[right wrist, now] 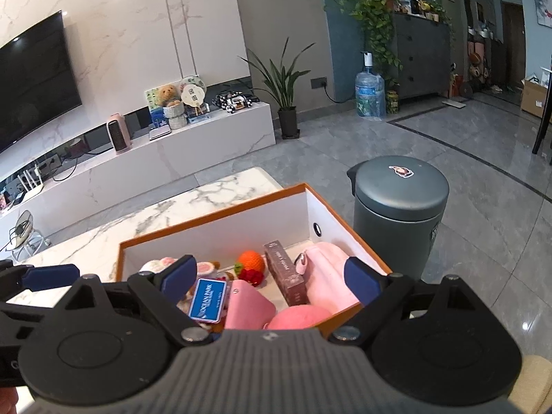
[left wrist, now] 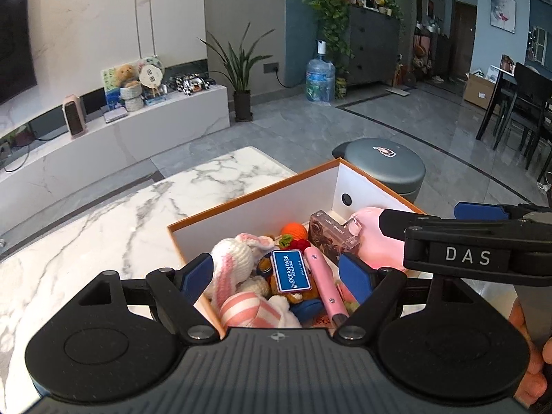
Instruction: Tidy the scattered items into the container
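An orange-rimmed white box [left wrist: 255, 203] [right wrist: 220, 231] stands on the marble table [left wrist: 103, 234] and holds several items: a pink-and-white knitted rabbit [left wrist: 234, 269], a blue Ocean Park card [left wrist: 291, 270] [right wrist: 208, 298], a pink pen [left wrist: 322, 281], an orange knitted fruit [left wrist: 295, 231] [right wrist: 251, 260], a brown carton [left wrist: 327, 236] [right wrist: 286, 276] and pink soft items [right wrist: 327, 272]. My left gripper [left wrist: 276, 276] is open and empty over the box's near side. My right gripper [right wrist: 272, 277] is open and empty over the box; its body shows at the right of the left wrist view [left wrist: 459, 241].
A grey lidded bin [left wrist: 383, 169] [right wrist: 400, 207] stands on the floor just beyond the box. A white TV bench [right wrist: 155, 158] with toys lies across the room. Dining chairs [left wrist: 517, 110] are at the far right. A potted plant [right wrist: 286, 103] stands by the bench.
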{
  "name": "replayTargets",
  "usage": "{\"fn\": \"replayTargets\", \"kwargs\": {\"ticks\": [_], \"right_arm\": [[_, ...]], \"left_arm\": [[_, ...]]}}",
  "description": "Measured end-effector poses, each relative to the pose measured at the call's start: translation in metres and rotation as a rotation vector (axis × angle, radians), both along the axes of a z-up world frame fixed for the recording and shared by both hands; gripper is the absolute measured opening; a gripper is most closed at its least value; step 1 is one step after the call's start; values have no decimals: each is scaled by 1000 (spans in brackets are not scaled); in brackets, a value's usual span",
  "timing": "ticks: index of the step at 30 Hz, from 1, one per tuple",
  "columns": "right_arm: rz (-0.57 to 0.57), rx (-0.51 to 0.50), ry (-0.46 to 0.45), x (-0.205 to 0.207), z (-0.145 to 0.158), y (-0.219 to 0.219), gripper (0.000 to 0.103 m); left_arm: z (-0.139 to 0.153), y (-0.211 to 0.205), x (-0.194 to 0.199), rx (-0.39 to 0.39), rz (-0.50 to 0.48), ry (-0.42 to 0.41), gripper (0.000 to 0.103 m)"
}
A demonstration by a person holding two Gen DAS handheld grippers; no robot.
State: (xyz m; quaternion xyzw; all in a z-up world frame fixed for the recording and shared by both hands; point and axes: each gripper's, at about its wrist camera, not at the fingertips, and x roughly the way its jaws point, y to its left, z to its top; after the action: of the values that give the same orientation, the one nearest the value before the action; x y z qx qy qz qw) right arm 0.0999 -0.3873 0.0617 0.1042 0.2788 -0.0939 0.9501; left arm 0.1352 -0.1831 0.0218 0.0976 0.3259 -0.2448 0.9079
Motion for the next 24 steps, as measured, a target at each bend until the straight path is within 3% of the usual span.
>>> {"fn": "replayTargets", "kwargs": {"ticks": [10, 24], "right_arm": [[28, -49, 22, -20, 6, 25, 93], [59, -87, 100, -34, -12, 53, 93]], "left_arm": [[-5, 31, -19, -57, 76, 25, 95], [-30, 46, -40, 13, 101, 32, 95]]}}
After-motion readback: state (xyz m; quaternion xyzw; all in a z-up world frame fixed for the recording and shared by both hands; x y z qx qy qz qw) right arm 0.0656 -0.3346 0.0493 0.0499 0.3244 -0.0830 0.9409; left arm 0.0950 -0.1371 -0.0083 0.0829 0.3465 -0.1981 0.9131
